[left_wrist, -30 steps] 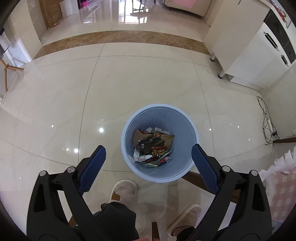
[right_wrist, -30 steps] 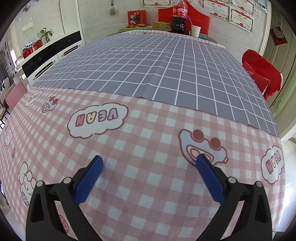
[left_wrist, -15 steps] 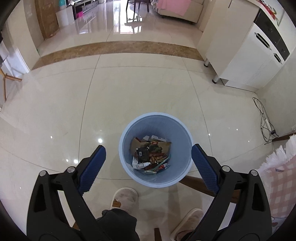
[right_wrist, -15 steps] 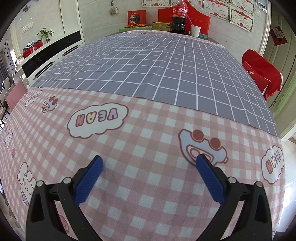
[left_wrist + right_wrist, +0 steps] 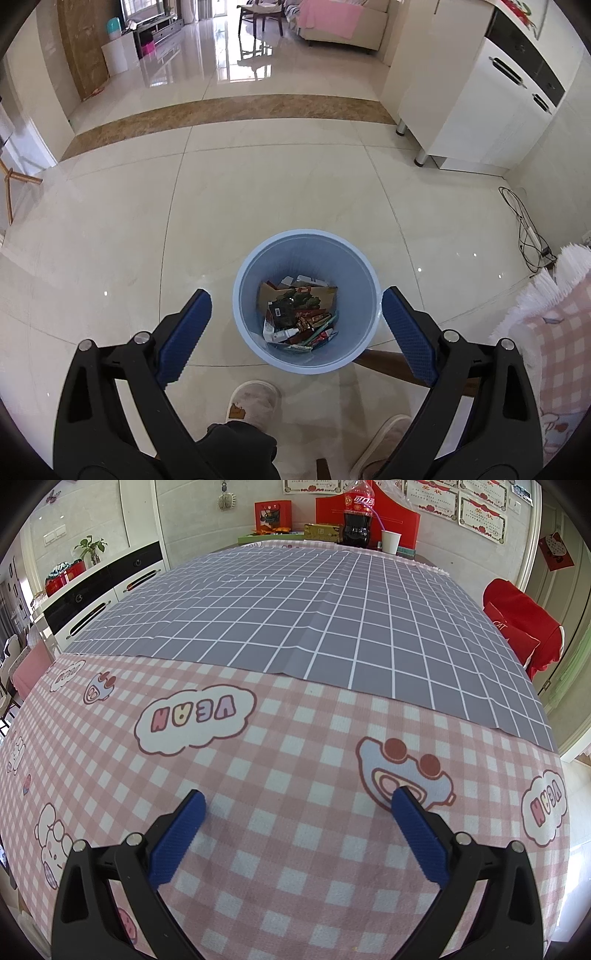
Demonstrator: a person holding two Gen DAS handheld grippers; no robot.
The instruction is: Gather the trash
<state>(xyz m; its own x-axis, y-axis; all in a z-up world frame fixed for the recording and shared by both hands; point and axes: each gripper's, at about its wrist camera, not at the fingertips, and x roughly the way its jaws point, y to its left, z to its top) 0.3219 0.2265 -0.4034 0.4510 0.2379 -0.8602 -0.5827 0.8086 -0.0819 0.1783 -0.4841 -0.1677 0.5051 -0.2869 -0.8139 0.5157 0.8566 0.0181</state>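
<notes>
With both the left gripper (image 5: 295, 301) and the right gripper (image 5: 297, 803) held wide open and empty, wrappers (image 5: 297, 319) are seen in the bin (image 5: 255, 266) below the left one, and no trash is seen on the desk (image 5: 295, 720) ahead of the right one.

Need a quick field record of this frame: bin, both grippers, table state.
bin: blue wastebasket on the tiled floor, upright, wrappers and a cardboard piece at the bottom
left gripper: above the bin, jaws wide apart, nothing held
right gripper: over the pink checked cloth, jaws wide apart, nothing held
table: no loose trash visible on the pink cloth or the grey grid cloth
far end of table: cola bottle, paper cup, boxes
person: two slippers beside the bin
</notes>
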